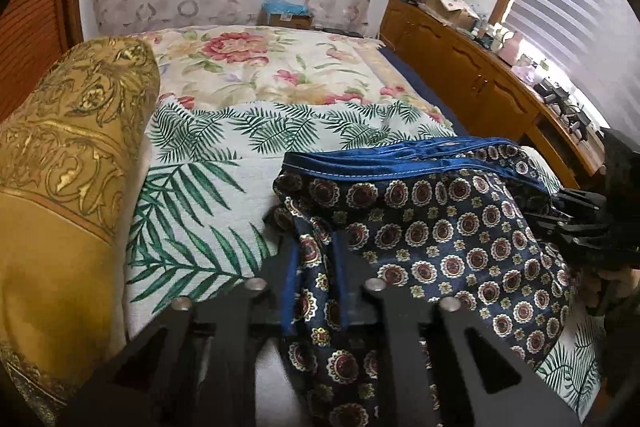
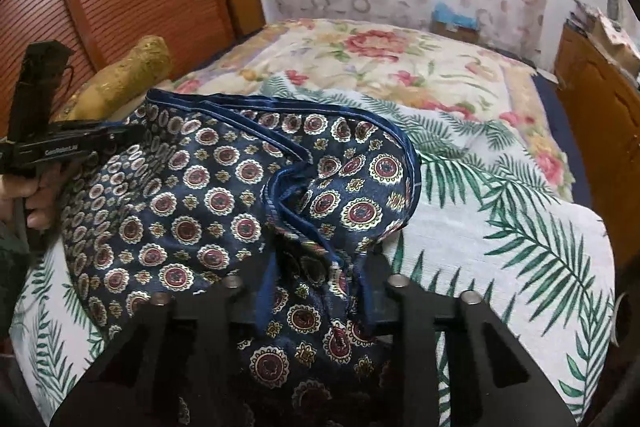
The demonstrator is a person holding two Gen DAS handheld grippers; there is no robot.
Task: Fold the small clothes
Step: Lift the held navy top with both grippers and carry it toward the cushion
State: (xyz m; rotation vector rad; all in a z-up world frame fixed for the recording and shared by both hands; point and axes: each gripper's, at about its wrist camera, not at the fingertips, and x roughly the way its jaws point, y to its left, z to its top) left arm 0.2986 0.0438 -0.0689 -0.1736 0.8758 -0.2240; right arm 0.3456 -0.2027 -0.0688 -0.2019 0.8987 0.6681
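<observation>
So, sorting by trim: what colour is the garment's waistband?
Bright blue waistband on the garment, clearest in the left wrist view.

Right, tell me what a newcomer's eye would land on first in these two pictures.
First, the navy silky garment with red medallion print and blue trim, stretched mid-frame between the left gripper and the right gripper, both shut on its fabric. Beneath it lies the white cloth with green palm-leaf print covering the near bed. At the left edge of the left wrist view sits the ochre bolster with gold scrollwork.
</observation>
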